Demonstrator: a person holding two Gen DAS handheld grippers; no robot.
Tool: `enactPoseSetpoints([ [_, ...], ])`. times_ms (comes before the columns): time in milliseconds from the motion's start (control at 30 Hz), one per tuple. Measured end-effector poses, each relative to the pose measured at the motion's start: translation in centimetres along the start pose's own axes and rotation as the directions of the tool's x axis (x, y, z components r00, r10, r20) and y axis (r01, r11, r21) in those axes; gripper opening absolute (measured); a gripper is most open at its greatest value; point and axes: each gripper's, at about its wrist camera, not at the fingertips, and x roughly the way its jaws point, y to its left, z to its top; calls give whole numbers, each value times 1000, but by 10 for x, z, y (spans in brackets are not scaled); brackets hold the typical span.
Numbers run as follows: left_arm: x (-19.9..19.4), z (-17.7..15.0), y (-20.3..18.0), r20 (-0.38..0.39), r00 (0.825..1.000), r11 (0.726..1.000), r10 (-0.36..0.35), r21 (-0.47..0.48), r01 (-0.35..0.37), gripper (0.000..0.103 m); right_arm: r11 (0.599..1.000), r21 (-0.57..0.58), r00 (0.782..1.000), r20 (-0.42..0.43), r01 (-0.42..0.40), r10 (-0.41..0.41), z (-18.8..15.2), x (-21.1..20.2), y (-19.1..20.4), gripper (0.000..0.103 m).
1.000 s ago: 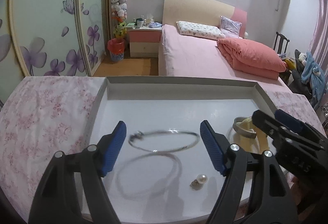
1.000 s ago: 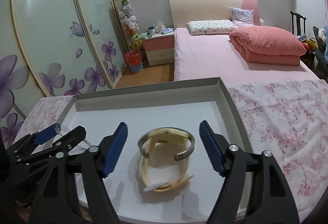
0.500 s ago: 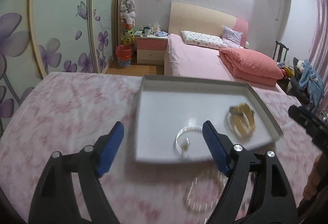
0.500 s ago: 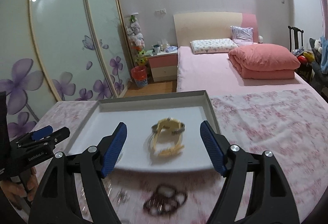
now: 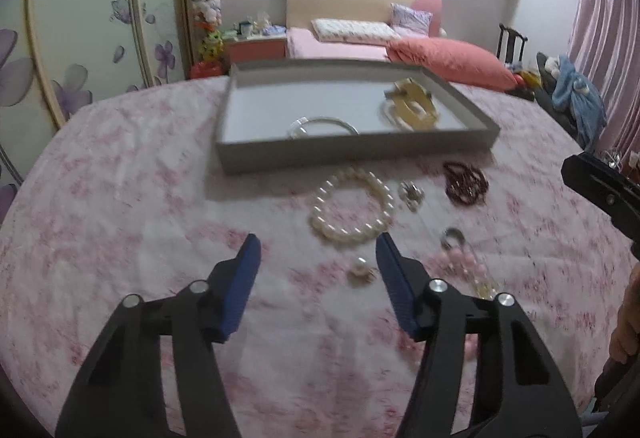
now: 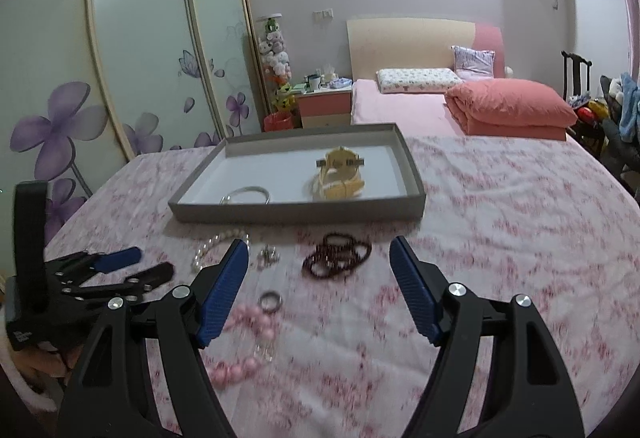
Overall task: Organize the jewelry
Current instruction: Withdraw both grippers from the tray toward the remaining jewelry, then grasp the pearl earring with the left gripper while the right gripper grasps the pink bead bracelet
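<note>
Left wrist view: the left gripper (image 5: 318, 258) is seen empty, jaws closing, near the pearl bracelet (image 5: 353, 209) — probably chosen next. The right gripper (image 6: 318, 262) is held open, empty, over dark beads (image 6: 337, 256); the tray (image 6: 296, 213) already holds sorted pieces.

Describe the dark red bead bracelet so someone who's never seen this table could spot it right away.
Find the grey tray on the pink floral cloth. Just in front of the tray's near wall, toward its right half, lies the dark red bead bracelet, coiled in several loops. It is the only dark piece: the pearl bracelet is white and the pink beads are pale.
</note>
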Motion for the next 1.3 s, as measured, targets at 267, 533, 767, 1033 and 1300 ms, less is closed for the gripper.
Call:
enactPoseSetpoints([
  [267, 22, -3, -17, -62, 997, 999, 37, 2, -37, 48, 1000, 3, 1000, -23, -6, 6, -14, -4, -4, 73],
  [533, 31, -8, -20, -92, 994, 998, 59, -8, -60, 26, 1000, 12, 999, -40, -14, 14, -20, -2, -6, 73],
  [767, 33, -3, -15, -89, 992, 996, 85, -32, -88, 14, 1000, 24, 998, -55, -13, 15, -23, 0, -6, 73],
  [1033, 25, -5, 27, -102, 983, 984, 155, -76, -163, 14, 998, -11, 987, -148, -60, 58, -37, 10, 6, 61],
  [1300, 17, -9, 62, -104, 973, 969, 209, -113, -220, 14, 993, -81, 961, -269, -82, 58, -53, 35, 36, 41],
])
